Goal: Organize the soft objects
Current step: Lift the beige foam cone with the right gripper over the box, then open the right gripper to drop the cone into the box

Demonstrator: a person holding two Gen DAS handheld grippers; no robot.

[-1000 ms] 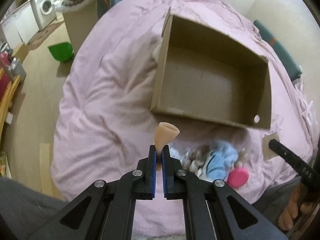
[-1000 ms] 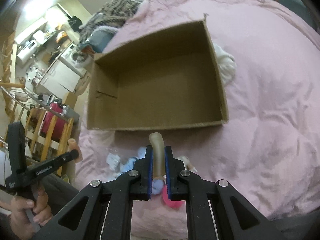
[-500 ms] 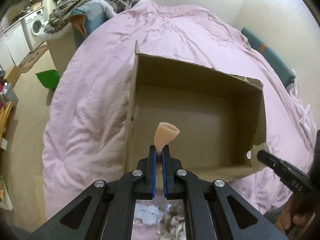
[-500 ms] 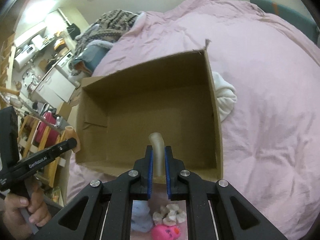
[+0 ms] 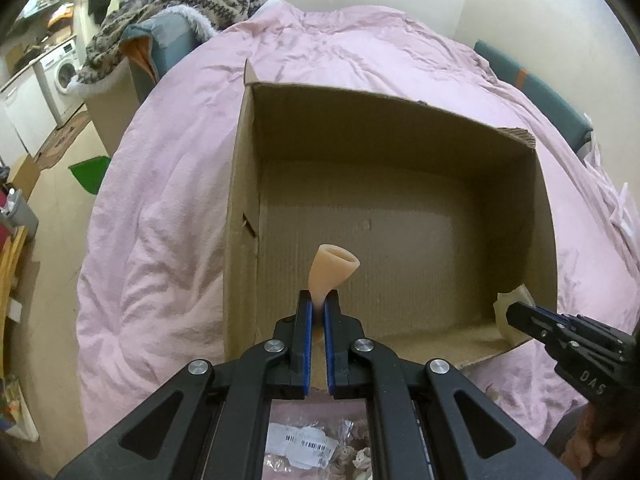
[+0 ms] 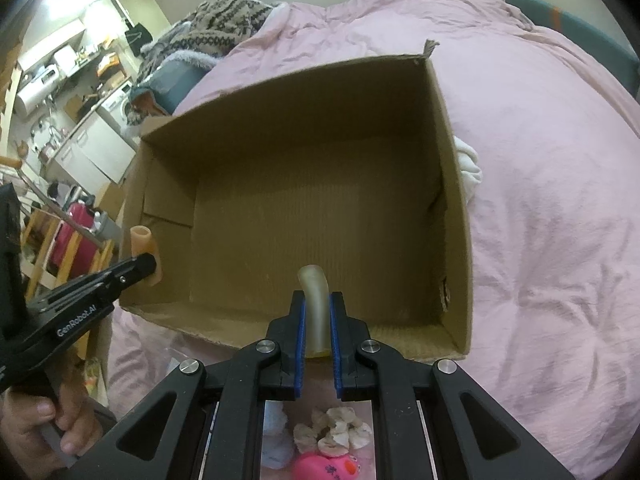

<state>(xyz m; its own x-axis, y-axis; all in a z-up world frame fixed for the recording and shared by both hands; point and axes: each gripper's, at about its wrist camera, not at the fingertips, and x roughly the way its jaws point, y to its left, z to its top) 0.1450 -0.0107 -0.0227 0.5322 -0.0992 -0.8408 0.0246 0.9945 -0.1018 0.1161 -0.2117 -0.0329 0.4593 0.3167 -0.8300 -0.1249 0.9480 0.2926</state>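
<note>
An open cardboard box (image 5: 400, 120) (image 6: 456, 184) lies on a pink duvet, its inside bare. My left gripper (image 5: 316, 298) is shut on a peach funnel-shaped soft piece (image 5: 332, 266), held over the box's near left part. My right gripper (image 6: 317, 300) is shut on a pale translucent curved soft tube (image 6: 316, 300), held over the box's near edge. The right gripper (image 5: 520, 316) also shows at the box's near right corner in the left wrist view. In the right wrist view the left gripper (image 6: 148, 266) with its peach piece (image 6: 144, 242) sits at the box's left wall.
The pink duvet (image 5: 160, 208) (image 6: 540, 200) covers the bed around the box. Under the grippers lie a clear bag of small pieces (image 5: 304, 446), pale chunks (image 6: 336, 432), a blue soft toy (image 6: 276, 436) and a pink toy (image 6: 324, 468). A white cloth (image 6: 468, 164) lies beside the box's right wall.
Both grippers have moved forward from above the toy pile to over the box's near edge, each still holding its piece. The box now fills both views.
</note>
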